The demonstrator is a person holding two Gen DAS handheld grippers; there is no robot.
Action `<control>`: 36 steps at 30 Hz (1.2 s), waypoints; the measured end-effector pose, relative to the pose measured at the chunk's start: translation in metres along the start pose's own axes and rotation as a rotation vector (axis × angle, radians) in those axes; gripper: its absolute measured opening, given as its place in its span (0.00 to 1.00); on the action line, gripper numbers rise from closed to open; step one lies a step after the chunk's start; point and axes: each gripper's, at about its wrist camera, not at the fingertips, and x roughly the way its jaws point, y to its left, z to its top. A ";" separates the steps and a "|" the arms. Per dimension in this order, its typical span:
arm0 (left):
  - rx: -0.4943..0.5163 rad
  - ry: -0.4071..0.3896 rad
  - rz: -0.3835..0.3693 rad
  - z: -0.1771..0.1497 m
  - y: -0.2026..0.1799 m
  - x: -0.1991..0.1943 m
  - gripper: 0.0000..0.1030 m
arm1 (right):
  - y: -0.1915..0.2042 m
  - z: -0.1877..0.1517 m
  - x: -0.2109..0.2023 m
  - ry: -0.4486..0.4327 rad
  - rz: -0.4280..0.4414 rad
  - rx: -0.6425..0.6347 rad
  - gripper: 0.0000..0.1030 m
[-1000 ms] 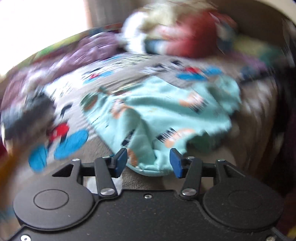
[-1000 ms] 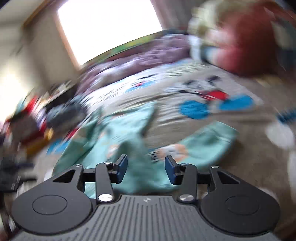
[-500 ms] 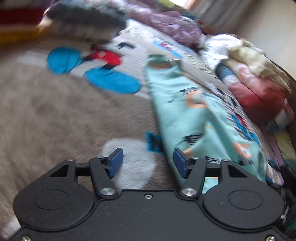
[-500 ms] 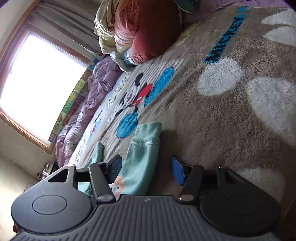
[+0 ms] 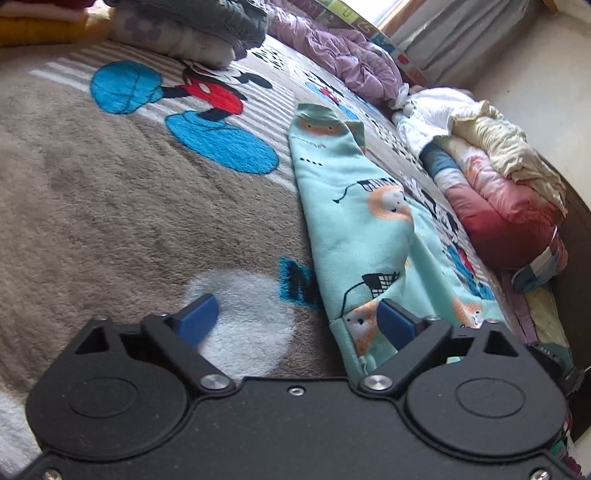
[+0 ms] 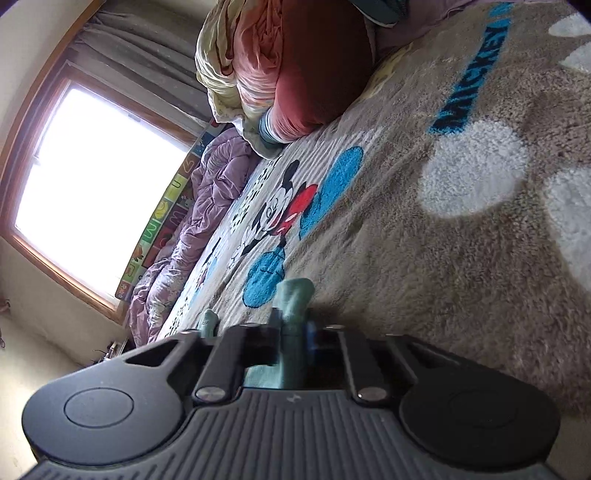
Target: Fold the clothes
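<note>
A teal garment [image 5: 354,221] printed with orange animals lies stretched out on the grey cartoon-mouse blanket [image 5: 110,206]. My left gripper [image 5: 295,321] sits low at the garment's near end. Its jaws are opening wide; the garment's near corner lies just inside the right blue pad [image 5: 397,325], and the pads do not press on it. In the right wrist view my right gripper [image 6: 295,332] is closing, pinched on a ribbed teal cuff [image 6: 297,295] of the same garment. A second bit of teal fabric [image 6: 208,319] shows to its left.
A rolled pile of red, pink and cream bedding [image 5: 498,192] lies along the right side. A purple quilt [image 5: 343,55] runs under the window [image 6: 96,181]. Folded grey and white clothes [image 5: 192,29] are stacked at the far left of the blanket.
Both grippers rolled and dropped close to the blanket. The left jaws spread wide beside the garment's near end. The right jaws went from open around the cuff to pinched on it.
</note>
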 end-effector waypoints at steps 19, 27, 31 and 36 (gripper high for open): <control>0.123 0.000 0.080 -0.009 -0.019 0.011 0.99 | 0.003 0.053 -0.014 -0.228 0.022 -0.018 0.09; 0.129 -0.004 0.087 -0.010 -0.020 0.012 1.00 | -0.009 0.052 -0.011 -0.216 -0.120 -0.021 0.09; 0.132 -0.004 0.087 -0.010 -0.020 0.012 1.00 | -0.013 0.050 -0.007 -0.193 -0.207 -0.036 0.09; 0.136 -0.004 0.086 -0.010 -0.020 0.012 1.00 | -0.021 0.054 -0.018 -0.259 -0.352 -0.012 0.14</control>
